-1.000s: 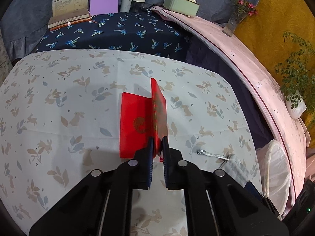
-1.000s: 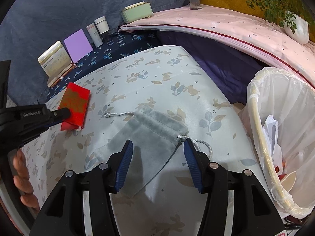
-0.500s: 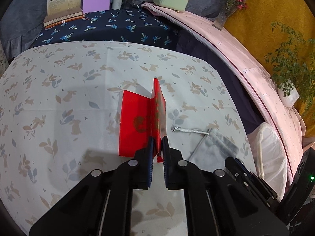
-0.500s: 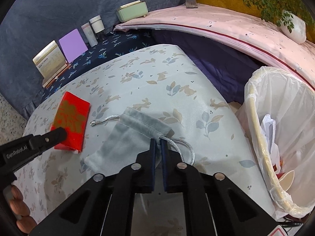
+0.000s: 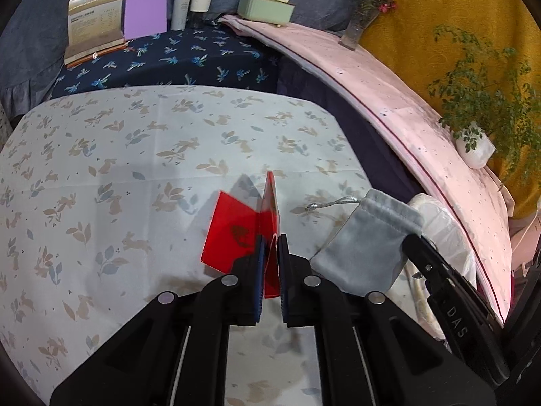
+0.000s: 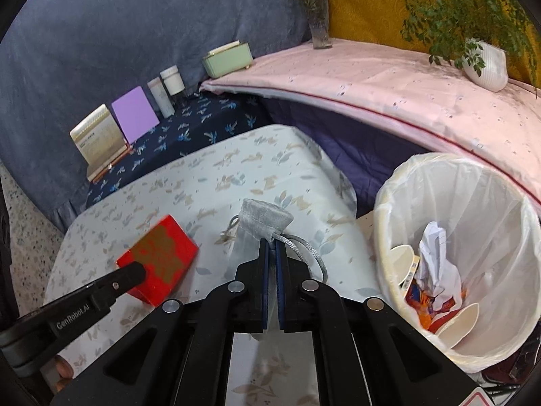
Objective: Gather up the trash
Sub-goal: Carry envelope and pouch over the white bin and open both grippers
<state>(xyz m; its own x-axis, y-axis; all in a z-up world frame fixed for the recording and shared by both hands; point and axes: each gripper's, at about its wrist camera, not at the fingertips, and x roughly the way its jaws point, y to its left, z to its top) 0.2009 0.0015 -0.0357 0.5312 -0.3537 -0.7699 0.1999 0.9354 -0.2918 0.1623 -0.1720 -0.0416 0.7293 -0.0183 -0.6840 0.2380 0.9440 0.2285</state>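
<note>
My left gripper (image 5: 269, 242) is shut on a red folded envelope (image 5: 236, 233), held by its raised flap just above the leaf-print tablecloth (image 5: 118, 169). The same red envelope (image 6: 159, 258) appears at lower left in the right wrist view, with the left gripper's finger (image 6: 132, 272) on it. My right gripper (image 6: 271, 247) is shut on a grey drawstring pouch (image 6: 260, 223), lifted off the cloth, its cord hanging to the right. That grey pouch (image 5: 368, 237) hangs to the right of the envelope. A bin with a white liner (image 6: 500, 209) stands at the right, holding crumpled paper and wrappers.
At the back, on a dark blue cloth, stand a booklet (image 5: 94, 17), a purple card (image 5: 146, 10), two bottles (image 5: 192, 5) and a green box (image 5: 265, 6). A pink-covered ledge (image 6: 389, 77) carries a flower vase (image 6: 318, 23) and a potted plant (image 6: 483, 61).
The right gripper closed on the grey pouch and raised it off the cloth. The left gripper lifted the red envelope and carried it toward the pouch and bin.
</note>
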